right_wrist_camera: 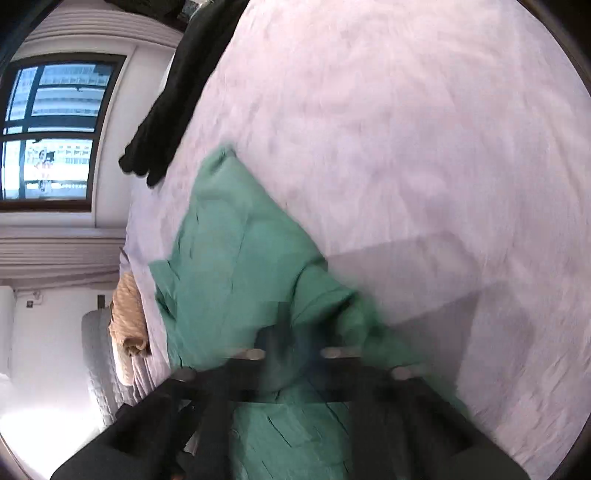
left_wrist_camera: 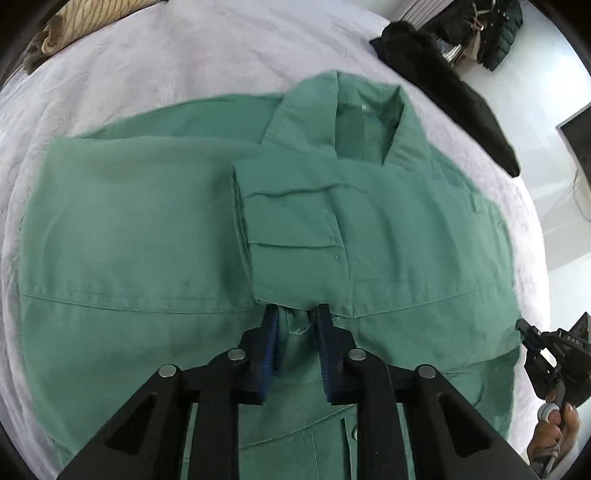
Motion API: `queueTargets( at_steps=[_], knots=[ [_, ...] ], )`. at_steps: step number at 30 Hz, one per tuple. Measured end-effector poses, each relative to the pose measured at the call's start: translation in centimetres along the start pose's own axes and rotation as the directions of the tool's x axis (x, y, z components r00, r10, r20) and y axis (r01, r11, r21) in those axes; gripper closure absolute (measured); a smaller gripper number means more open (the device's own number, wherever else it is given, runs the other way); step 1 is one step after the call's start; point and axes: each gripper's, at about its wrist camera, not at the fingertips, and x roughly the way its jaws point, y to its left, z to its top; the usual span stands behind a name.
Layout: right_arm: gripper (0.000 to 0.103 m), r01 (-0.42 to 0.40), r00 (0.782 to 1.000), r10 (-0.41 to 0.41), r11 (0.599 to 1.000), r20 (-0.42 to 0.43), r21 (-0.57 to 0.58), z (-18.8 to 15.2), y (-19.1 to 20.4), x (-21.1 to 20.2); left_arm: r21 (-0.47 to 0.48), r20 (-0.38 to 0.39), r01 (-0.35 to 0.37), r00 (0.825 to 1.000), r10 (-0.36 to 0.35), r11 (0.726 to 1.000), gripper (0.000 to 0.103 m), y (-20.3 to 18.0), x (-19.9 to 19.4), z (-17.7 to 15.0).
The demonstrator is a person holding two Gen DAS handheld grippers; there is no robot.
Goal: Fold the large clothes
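A large green jacket [left_wrist_camera: 147, 229] lies spread on a white bedsheet [left_wrist_camera: 166, 62], collar at the far side, one sleeve folded across the chest. My left gripper [left_wrist_camera: 294, 314] is shut on a bunch of the jacket's fabric near the middle. My right gripper [left_wrist_camera: 524, 334] shows at the jacket's right edge in the left wrist view, held by a hand. In the right wrist view the right gripper [right_wrist_camera: 295, 347] is blurred over green jacket fabric [right_wrist_camera: 236, 258]; I cannot tell how its jaws stand.
A black garment [left_wrist_camera: 454, 88] lies at the bed's far right edge. A tan patterned cloth [left_wrist_camera: 62, 29] sits at the far left corner. Dark jackets [left_wrist_camera: 495, 26] hang beyond the bed. A window [right_wrist_camera: 51, 133] is on the wall.
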Motion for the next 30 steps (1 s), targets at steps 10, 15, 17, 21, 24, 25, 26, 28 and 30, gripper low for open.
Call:
queueTargets(
  at_steps=[10, 15, 17, 21, 24, 25, 26, 28, 30],
  knots=[
    [0.101, 0.126, 0.988, -0.131, 0.989, -0.075, -0.079, -0.6, -3.7, -1.6, 0.009, 0.006, -0.063, 0.998, 0.063, 0.998, 0.081, 0.0, 0.6, -0.1],
    [0.053, 0.170, 0.983, -0.181, 0.904, 0.009, -0.393, -0.7, 2.1, -5.5, 0.035, 0.080, -0.126, 0.989, 0.123, 0.991, 0.081, 0.3, -2.4, 0.1],
    [0.025, 0.175, 0.984, -0.173, 0.885, 0.043, -0.433, 1.1, 3.4, -4.7, 0.042, 0.085, -0.128, 0.989, 0.124, 0.991, 0.081, 0.4, -2.8, 0.7],
    [0.033, 0.128, 0.989, -0.144, 0.931, -0.022, -0.342, 6.8, 3.0, 0.4, 0.045, 0.091, -0.139, 0.987, 0.135, 0.989, 0.081, -0.2, -2.3, 2.1],
    [0.044, 0.094, 0.989, -0.121, 0.954, -0.081, -0.286, 8.6, 2.7, 3.5, 0.046, 0.087, -0.131, 0.988, 0.127, 0.990, 0.081, -0.5, -1.6, 2.0],
    [0.056, 0.082, 0.987, -0.119, 0.955, -0.112, -0.286, 8.6, 2.9, 4.5, 0.049, 0.084, -0.131, 0.988, 0.127, 0.990, 0.081, -0.8, -1.4, 2.0],
    [0.097, 0.095, 0.981, -0.142, 0.947, -0.134, -0.307, 8.6, 3.3, 4.9, 0.054, 0.079, -0.130, 0.989, 0.126, 0.990, 0.081, -1.0, -1.1, 2.0],
    [0.098, 0.147, 0.978, -0.193, 0.903, -0.074, -0.404, 8.0, 5.1, 4.4, 0.059, 0.076, -0.131, 0.989, 0.126, 0.990, 0.081, -1.1, -0.6, 2.0],
    [0.099, 0.178, 0.977, -0.211, 0.879, -0.025, -0.442, 7.7, 5.5, 3.7, 0.060, 0.078, -0.146, 0.987, 0.141, 0.988, 0.081, -1.2, 0.0, 2.2]
  ],
)
